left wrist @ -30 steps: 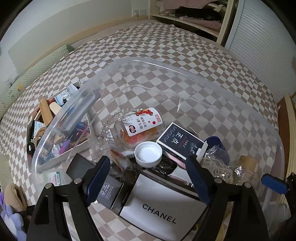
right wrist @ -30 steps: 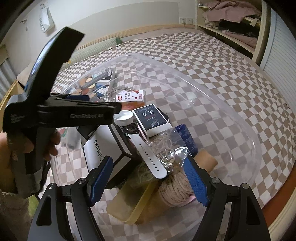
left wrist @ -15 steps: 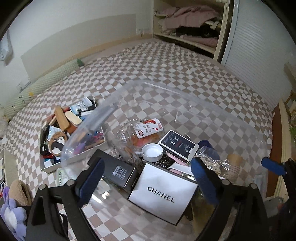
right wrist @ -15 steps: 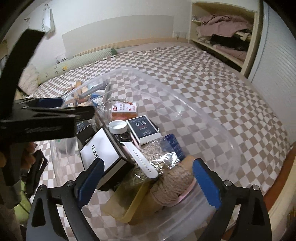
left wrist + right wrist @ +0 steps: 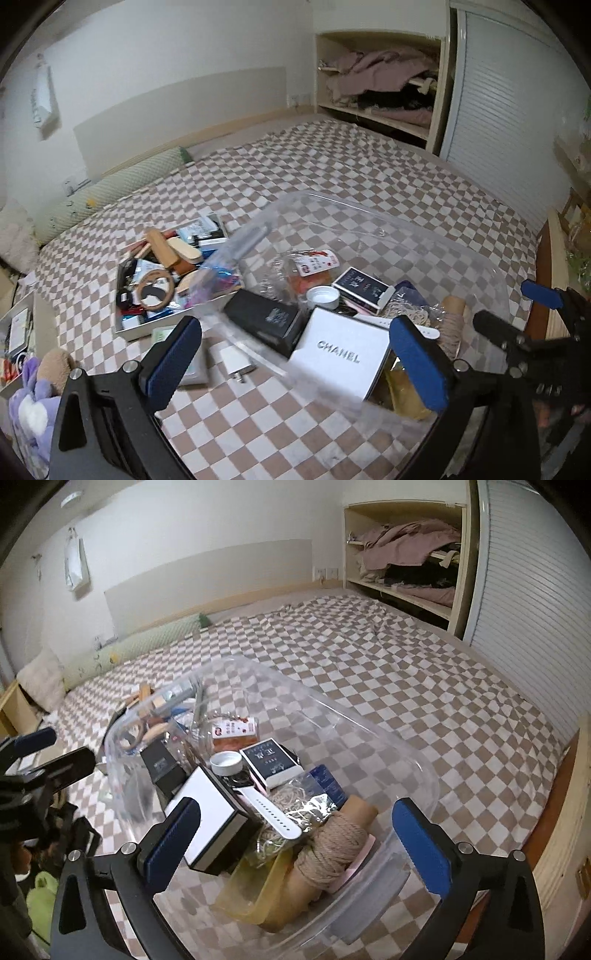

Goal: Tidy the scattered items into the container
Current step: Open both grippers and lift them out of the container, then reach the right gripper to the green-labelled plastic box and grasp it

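A clear plastic container (image 5: pixel 413 760) sits on the checkered bed and also shows in the left wrist view (image 5: pixel 424 236). It holds a white CHANEL box (image 5: pixel 340 354), a black box (image 5: pixel 266 321), a white watch (image 5: pixel 269 816), a rope spool (image 5: pixel 332 849), a white-capped jar (image 5: pixel 227 762) and a dark card box (image 5: pixel 273 762). My left gripper (image 5: pixel 295 362) is open and empty, above the container's near left side. My right gripper (image 5: pixel 295 842) is open and empty, above its near end.
A white tray (image 5: pixel 129 328) full of small items lies left of the container. A white charger (image 5: pixel 236 363) and a pale packet (image 5: pixel 195 365) lie on the bed beside it. Plush toys (image 5: pixel 29 398) sit at the left edge. A wardrobe (image 5: pixel 402 565) stands behind.
Both grippers have pulled back and up from the container, so more of the bed and the tray shows. Both stay open and empty.
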